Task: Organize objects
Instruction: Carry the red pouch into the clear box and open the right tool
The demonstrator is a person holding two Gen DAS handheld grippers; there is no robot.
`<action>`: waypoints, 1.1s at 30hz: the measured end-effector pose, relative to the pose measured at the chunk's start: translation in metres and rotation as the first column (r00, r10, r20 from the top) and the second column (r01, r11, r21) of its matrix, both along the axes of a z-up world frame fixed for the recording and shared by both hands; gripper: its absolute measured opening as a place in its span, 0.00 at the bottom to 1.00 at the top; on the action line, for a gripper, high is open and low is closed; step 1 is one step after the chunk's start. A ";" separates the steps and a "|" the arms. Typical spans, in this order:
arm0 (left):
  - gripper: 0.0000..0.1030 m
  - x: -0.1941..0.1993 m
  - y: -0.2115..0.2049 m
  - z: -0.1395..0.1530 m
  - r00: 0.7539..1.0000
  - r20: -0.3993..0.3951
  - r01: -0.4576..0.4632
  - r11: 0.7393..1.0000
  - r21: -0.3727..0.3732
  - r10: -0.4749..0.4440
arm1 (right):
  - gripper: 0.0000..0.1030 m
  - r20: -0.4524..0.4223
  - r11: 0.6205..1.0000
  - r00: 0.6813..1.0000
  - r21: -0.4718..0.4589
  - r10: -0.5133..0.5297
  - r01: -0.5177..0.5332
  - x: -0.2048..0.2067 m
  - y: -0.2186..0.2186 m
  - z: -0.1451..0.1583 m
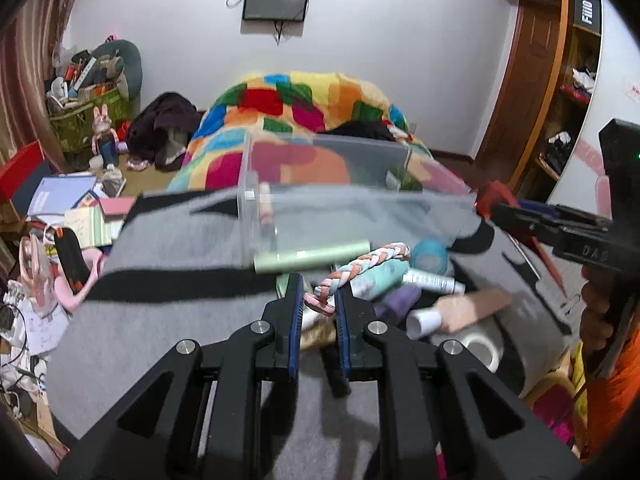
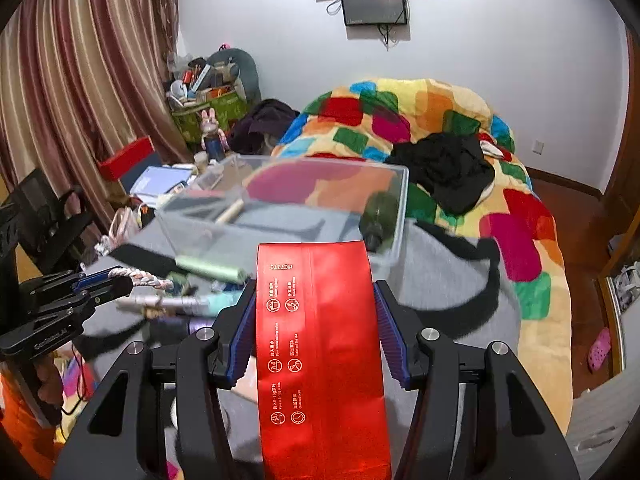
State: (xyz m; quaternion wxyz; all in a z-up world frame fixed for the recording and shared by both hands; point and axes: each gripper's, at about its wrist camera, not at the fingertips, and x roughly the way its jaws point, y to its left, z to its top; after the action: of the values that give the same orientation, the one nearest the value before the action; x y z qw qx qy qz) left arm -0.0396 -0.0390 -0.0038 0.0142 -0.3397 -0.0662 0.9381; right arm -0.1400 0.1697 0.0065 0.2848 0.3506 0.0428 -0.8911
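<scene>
Two grippers are loaded at this moment. The left gripper (image 1: 318, 294) has its fingers nearly shut on one end of a braided band (image 1: 360, 266); the rest of the band trails over the pile. The right gripper (image 2: 316, 308) has its fingers about half open and pressed on both sides of a red pouch (image 2: 320, 340), which stands lengthwise between them.

Both items are held on the near side of the clear bin (image 1: 352, 196), and neither is over its rim yet. The bin sits on a grey blanket (image 1: 168, 240) spread on the bed, toward the far edge of the blanket, with the patchwork quilt (image 2: 440, 120) behind it.

Done so far, as far as can be judged: the bin already holds a few things, a pale stick-like item (image 2: 230, 212) at its left end and a dark green bottle (image 2: 380, 216) at its right end.

Left to do: a pile remains on the blanket just before the bin. It includes a green tube (image 1: 312, 261), a white tube (image 1: 434, 282), a teal bottle (image 1: 380, 278), a tape roll (image 1: 478, 346) and others too blurred to name. The task appears to be at an early to middle stage.
</scene>
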 end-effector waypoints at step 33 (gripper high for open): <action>0.14 -0.113 -0.004 -0.003 0.995 0.097 0.008 0.996 -0.092 0.001 | 0.50 0.089 0.974 0.993 0.209 0.072 -0.089 -0.073 -0.088 -0.012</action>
State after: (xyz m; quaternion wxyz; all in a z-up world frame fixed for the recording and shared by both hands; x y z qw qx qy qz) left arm -0.1526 -0.0431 -0.0069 -0.0029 -0.3853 -0.0230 0.9225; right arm -0.2132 0.0816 -0.0057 0.2829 0.4129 0.1405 -0.8542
